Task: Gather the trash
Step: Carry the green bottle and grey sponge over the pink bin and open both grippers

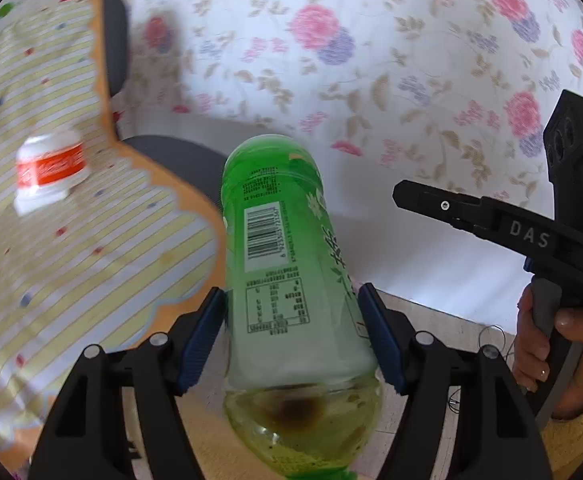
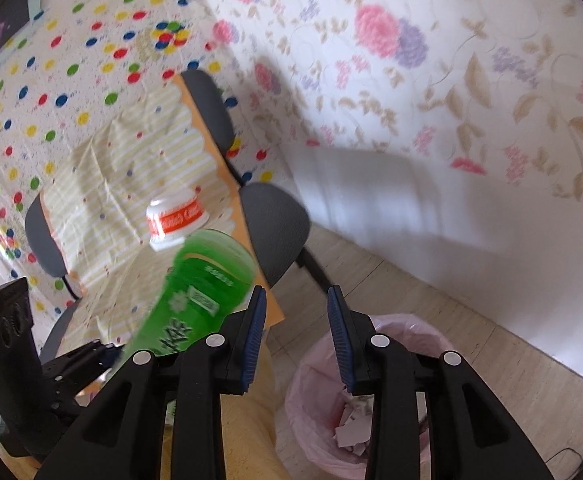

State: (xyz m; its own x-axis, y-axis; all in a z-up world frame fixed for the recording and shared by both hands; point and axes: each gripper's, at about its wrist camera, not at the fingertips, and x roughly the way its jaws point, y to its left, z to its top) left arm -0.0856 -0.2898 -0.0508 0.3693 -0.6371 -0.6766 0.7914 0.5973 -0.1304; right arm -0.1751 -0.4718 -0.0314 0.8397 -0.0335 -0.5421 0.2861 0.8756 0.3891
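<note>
My left gripper (image 1: 291, 328) is shut on a green plastic bottle (image 1: 287, 280) with a barcode label, held in the air past the table edge. The bottle also shows in the right wrist view (image 2: 199, 288), at the left of my right gripper. My right gripper (image 2: 295, 320) is open and empty, above a bin with a pink liner (image 2: 311, 392) that holds paper scraps. It also shows in the left wrist view (image 1: 443, 204), to the right of the bottle. A white cup with an orange band (image 1: 49, 172) lies on the striped tablecloth (image 1: 71, 260); it also shows in the right wrist view (image 2: 175, 220).
Grey chairs (image 2: 275, 224) stand around the table. A floral-patterned wall (image 1: 371, 60) is behind, and a dotted wall (image 2: 71, 60) to the left. The floor is pale wood (image 2: 471, 320).
</note>
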